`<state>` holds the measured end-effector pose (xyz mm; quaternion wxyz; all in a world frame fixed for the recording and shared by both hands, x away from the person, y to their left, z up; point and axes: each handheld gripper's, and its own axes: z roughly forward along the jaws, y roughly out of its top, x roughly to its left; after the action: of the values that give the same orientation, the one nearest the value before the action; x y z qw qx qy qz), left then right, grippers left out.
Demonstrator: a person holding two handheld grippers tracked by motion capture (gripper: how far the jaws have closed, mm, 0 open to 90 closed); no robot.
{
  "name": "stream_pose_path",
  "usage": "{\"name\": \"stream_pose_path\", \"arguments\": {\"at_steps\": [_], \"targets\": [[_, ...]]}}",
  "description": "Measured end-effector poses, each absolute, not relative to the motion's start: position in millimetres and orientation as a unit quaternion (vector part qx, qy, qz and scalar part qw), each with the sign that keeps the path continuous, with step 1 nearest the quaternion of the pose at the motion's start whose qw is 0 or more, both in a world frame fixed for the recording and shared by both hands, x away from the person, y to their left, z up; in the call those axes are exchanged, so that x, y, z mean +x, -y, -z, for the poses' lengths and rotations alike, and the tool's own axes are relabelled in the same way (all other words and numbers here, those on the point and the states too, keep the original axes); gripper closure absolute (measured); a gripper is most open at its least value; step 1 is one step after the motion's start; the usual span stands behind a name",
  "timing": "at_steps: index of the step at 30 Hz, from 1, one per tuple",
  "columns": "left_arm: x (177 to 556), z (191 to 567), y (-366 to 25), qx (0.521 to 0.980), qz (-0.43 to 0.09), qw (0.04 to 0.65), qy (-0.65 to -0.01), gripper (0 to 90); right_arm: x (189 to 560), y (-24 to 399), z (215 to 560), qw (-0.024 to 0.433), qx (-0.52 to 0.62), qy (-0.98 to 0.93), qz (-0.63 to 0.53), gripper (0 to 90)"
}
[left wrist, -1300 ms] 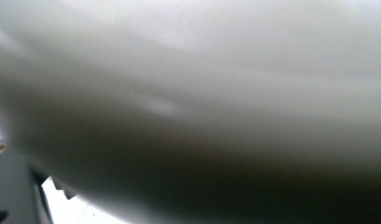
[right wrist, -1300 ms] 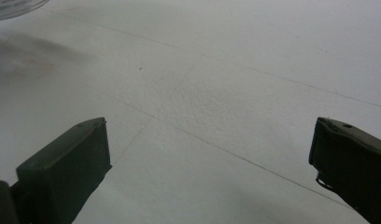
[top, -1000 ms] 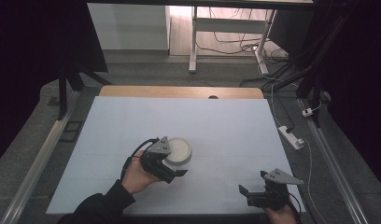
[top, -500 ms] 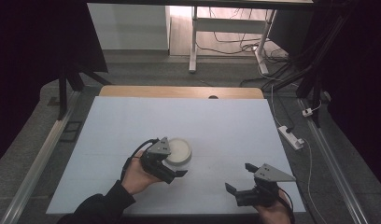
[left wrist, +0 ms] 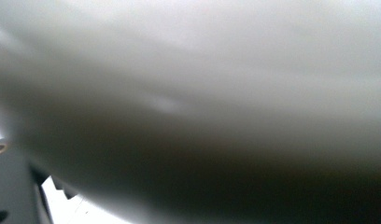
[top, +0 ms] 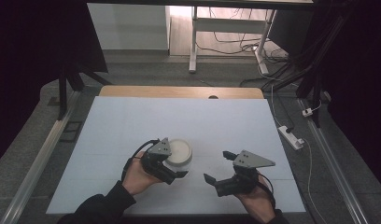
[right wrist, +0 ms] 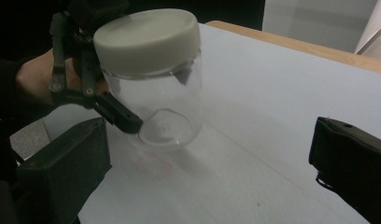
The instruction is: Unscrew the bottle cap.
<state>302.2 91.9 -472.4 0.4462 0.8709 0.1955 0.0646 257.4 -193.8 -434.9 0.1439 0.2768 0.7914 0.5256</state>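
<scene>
On the white table, the left gripper clamps a clear jar.
Right gripper, jaws spread wide, should close squarely around the cream lid before twisting.

jar blurred, jaws hidden behind it

— Where am I working?
— I see a lab or test room: a white-covered counter, loose cables on grey floor, a power strip, dark curtains around.
</scene>
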Motion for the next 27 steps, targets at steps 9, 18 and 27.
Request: {"name": "stream_pose_path", "arguments": {"at_steps": [9,18,27], "targets": [[301,472,-91,0.872,-0.07,0.445,-0.192,7.1,273,158,433,0.139,0.254,-0.797,-0.529,0.0],[300,472,-89,0.871,-0.07,0.447,-0.189,7.1,280,127,430,0.131,0.227,-0.804,-0.534,0.0],[299,470,-90,0.872,-0.071,0.448,-0.186,7.2,288,104,433,0.125,0.217,-0.809,-0.532,0.0]]}}
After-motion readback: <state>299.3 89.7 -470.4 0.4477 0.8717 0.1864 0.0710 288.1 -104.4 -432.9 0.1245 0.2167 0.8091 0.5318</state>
